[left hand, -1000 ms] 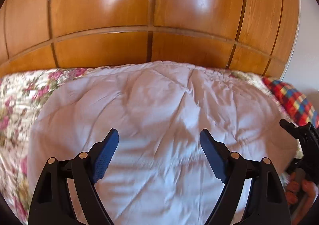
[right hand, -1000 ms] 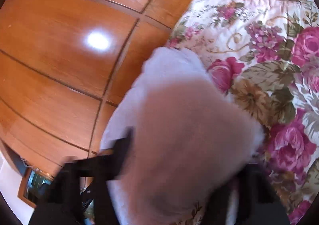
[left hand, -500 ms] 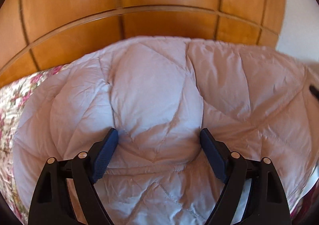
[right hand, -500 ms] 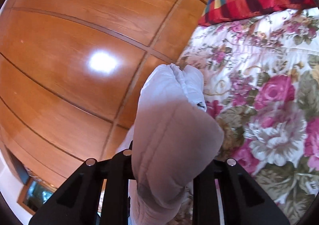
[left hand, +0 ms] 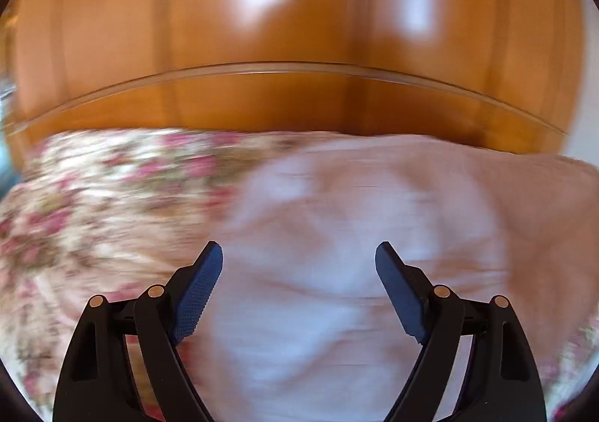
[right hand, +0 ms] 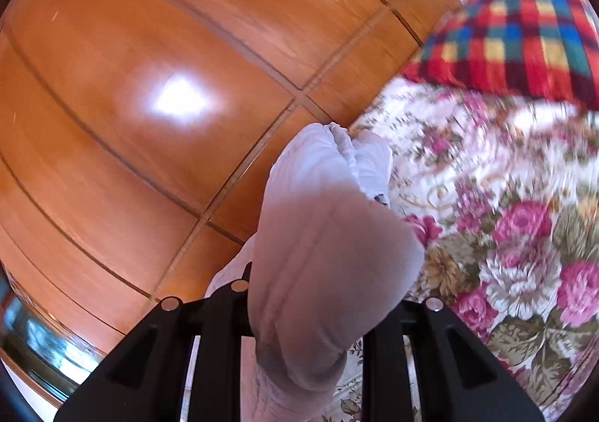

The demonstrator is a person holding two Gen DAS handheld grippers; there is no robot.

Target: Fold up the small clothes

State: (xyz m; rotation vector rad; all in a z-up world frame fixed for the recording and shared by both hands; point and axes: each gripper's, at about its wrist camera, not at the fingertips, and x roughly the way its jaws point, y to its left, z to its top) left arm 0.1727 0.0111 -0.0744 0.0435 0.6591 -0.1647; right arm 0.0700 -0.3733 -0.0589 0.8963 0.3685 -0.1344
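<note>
Fingers of the right gripper (right hand: 310, 313) pinch a bunched fold of the pale quilted garment (right hand: 329, 234), which rises between them and hides their tips (the cloth bulges above the grip and blocks much of that view). Left gripper (left hand: 299, 272): its blue-padded fingers (left hand: 198, 294) stand spread wide, nothing between them, above the same garment (left hand: 355, 234), which lies blurred across the floral bedspread (left hand: 93, 197). Behind the bed stands a glossy wooden wardrobe (right hand: 149, 47). At the bedspread's far end, in the right wrist view, lies a red checked pillow (right hand: 516, 36).
</note>
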